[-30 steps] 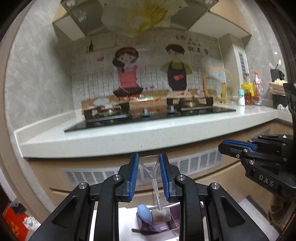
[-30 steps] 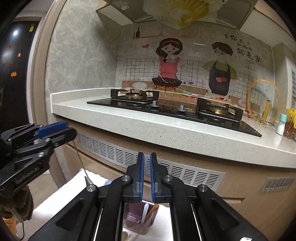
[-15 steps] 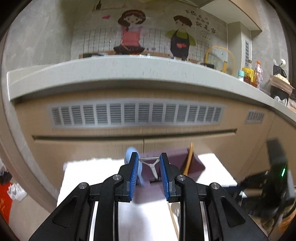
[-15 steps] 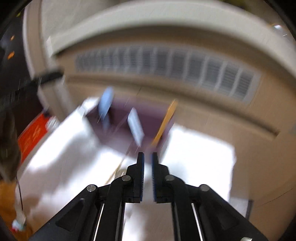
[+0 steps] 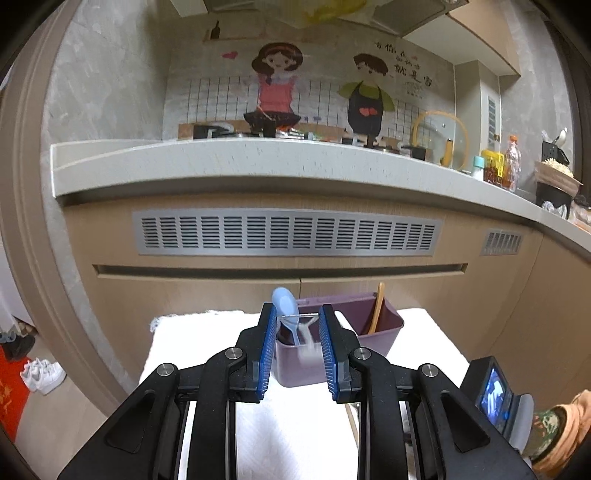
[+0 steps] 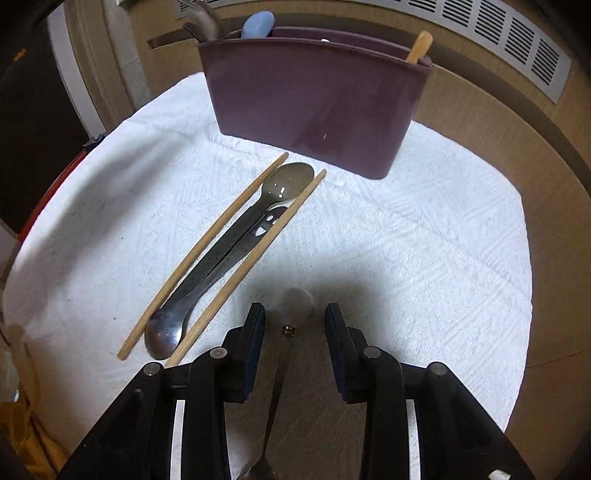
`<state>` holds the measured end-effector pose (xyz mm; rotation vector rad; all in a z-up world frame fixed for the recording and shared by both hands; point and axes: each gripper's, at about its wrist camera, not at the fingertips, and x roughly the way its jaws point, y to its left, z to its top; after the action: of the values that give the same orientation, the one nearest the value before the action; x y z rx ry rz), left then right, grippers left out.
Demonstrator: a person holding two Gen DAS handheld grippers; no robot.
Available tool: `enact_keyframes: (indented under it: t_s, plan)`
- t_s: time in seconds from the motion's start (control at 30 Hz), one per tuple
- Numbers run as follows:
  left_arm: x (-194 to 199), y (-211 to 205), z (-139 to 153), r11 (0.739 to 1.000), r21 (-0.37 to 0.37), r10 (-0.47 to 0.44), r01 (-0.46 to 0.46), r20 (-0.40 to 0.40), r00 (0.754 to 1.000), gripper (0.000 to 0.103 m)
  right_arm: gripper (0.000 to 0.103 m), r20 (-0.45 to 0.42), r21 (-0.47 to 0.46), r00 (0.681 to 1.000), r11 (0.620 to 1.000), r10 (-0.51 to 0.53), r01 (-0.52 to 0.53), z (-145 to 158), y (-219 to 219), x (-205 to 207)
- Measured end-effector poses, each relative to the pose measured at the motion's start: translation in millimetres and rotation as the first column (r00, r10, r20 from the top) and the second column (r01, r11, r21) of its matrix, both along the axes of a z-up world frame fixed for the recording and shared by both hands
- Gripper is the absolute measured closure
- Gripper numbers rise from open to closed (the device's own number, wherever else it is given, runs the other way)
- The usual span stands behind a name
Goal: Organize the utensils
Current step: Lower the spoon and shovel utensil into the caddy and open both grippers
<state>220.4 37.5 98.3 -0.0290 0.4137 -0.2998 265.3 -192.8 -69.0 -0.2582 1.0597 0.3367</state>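
Over the white cloth (image 6: 424, 229), left gripper (image 5: 298, 334) clamped on a peeler (image 5: 300, 322) just before the purple caddy (image 6: 314, 103). Right gripper (image 6: 294, 325) tilted down, jaws just opening, gaping above a thin utensil (image 6: 275, 398) without pressing it. Nearby, spoons (image 6: 236, 243) between two chopsticks (image 6: 207, 254).

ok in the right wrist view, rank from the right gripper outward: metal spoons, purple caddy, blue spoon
1. Metal spoons, lying between two chopsticks on the white cloth, ahead and left of the right gripper.
2. Purple caddy, standing farther up the cloth.
3. Blue spoon, poking up at the caddy's far left end.
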Motion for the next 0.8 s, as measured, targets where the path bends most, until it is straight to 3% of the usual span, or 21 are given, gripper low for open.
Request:
enact_keyframes:
  t_s: [0.03, 0.37, 0.53, 0.67, 0.8]
  plan:
    - [-2.9, 0.4, 2.0, 1.0, 0.0, 0.0, 0.0, 0.004, 1.0, 0.078, 0.083, 0.005, -0.009, 1.0, 1.0, -0.001, 0.001, -0.9, 1.0, -1.1]
    - [-18.7, -5.5, 5.0, 1.0, 0.023, -0.01, 0.01, -0.013, 1.0, 0.079, 0.083, 0.07, 0.022, 0.997, 0.999, -0.027, 0.026, 26.0, -7.4, -15.7]
    - [-16.7, -11.8, 12.7, 0.999, 0.034, -0.016, 0.016, 0.006, 1.0, 0.079, 0.084, 0.188, 0.09, 0.981, 0.995, -0.048, 0.032, 75.0, -13.2, -24.7]
    - [-1.3, -21.4, 37.9, 0.998, 0.059, -0.018, 0.015, 0.056, 0.998, 0.079, 0.084, 0.356, 0.119, 0.933, 0.993, -0.059, 0.017, 135.2, -10.0, -16.6]
    - [27.9, -35.9, 79.2, 0.996, 0.09, -0.022, 0.01, 0.141, 0.99, 0.079, 0.084, 0.537, 0.1, 0.842, 0.995, -0.057, 0.004, 212.6, -1.1, 6.7]
